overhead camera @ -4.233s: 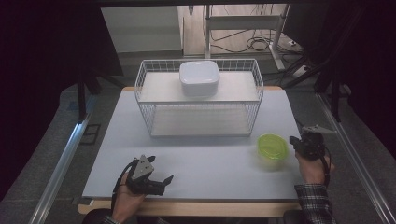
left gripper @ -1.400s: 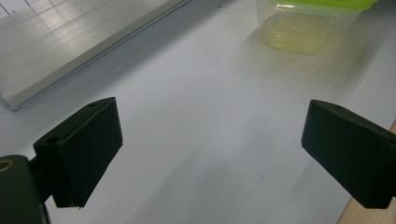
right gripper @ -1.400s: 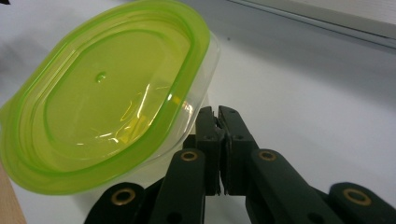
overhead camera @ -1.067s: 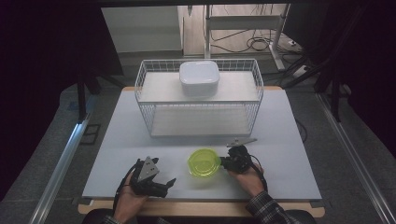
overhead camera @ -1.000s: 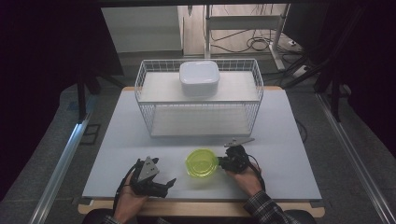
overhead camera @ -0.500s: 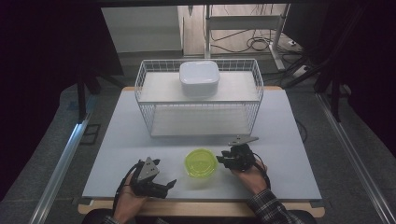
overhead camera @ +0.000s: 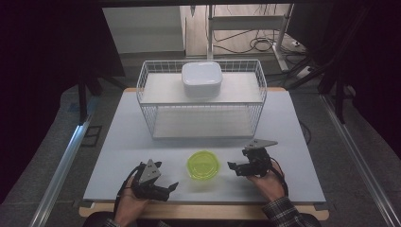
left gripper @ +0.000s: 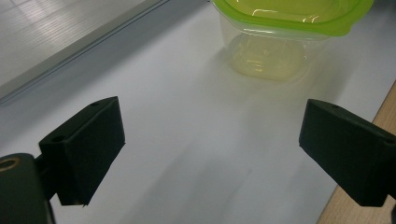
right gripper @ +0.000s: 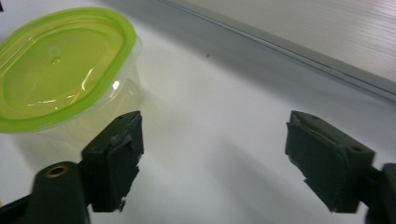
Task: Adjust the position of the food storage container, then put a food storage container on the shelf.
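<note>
The container (overhead camera: 204, 165) at lower centre of the high view is clear, glossy plastic with a smooth, translucent lime-green lid (right gripper: 51, 65). The desk (overhead camera: 118, 142) has a matt pale-grey top with a bare wood edge; the basket (overhead camera: 151, 101) is white-coated wire. Each hand-held gripper (overhead camera: 233, 167) has matt black plastic jaws.
</note>
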`<action>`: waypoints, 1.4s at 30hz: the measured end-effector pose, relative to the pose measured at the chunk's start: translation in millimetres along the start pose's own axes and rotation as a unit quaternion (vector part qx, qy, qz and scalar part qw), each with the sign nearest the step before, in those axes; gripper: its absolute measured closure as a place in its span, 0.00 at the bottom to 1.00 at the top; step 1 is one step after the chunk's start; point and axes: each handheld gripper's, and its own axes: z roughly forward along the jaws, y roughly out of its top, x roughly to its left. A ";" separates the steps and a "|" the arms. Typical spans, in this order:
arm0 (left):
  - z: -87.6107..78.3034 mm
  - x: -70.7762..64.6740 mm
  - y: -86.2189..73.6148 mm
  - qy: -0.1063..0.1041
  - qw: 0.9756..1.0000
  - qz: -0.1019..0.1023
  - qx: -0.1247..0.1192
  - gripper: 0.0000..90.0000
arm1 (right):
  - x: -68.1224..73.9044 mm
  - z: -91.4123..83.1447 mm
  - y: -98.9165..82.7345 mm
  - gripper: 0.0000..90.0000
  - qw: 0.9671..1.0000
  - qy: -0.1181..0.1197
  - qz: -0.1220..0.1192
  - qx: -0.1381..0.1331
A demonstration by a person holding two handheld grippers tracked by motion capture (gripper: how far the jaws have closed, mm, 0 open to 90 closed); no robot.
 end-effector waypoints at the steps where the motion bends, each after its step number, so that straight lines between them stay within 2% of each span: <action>1: 0.0 -0.1 0.0 0.000 1.000 0.000 0.000 0.07 | -1.1 -1.1 -1.4 0.19 1.000 0.001 0.007 -0.001; 5: 0.2 -0.3 0.0 0.000 1.000 0.000 0.001 0.07 | -3.8 -3.9 -5.2 0.14 1.000 0.007 0.023 -0.005; 11: 0.0 0.2 -0.1 0.000 1.000 0.000 -0.001 0.07 | -2.0 -5.2 -4.2 0.08 1.000 0.007 0.008 -0.018; 13: -0.2 0.4 -0.2 0.000 1.000 -0.001 -0.002 0.07 | -1.6 -4.2 -4.4 0.08 1.000 0.003 0.004 -0.014; 20: -0.5 0.2 0.0 0.000 1.000 0.000 -0.003 0.07 | 3.6 -5.3 1.1 0.05 1.000 0.009 0.001 -0.011; 26: -0.4 -0.1 0.1 0.001 1.000 0.000 -0.002 0.07 | 8.0 -3.5 5.7 0.03 1.000 0.030 0.008 0.002; 29: -0.2 -0.1 0.1 0.002 1.000 0.000 -0.002 0.07 | 10.9 -4.2 10.0 0.07 0.999 0.030 0.008 0.008; 32: -0.2 -0.1 0.3 0.002 1.000 0.001 -0.002 0.07 | 11.1 -5.7 15.0 0.16 0.999 0.046 0.025 0.005; 35: 0.1 0.0 0.5 0.002 1.000 0.000 -0.002 0.07 | 8.0 -5.5 20.0 0.25 0.996 0.076 0.056 -0.003; 38: 0.5 -0.4 0.7 0.002 1.000 0.001 -0.002 0.07 | 6.1 -2.5 22.8 0.32 0.992 0.099 0.074 -0.005; 40: 0.6 -0.5 0.7 0.003 1.000 0.002 -0.002 0.07 | 6.1 1.4 24.9 0.37 0.989 0.117 0.087 0.002; 42: 0.5 -0.6 0.8 0.003 1.000 0.002 -0.003 0.07 | 6.2 6.1 27.0 0.42 0.988 0.126 0.090 0.014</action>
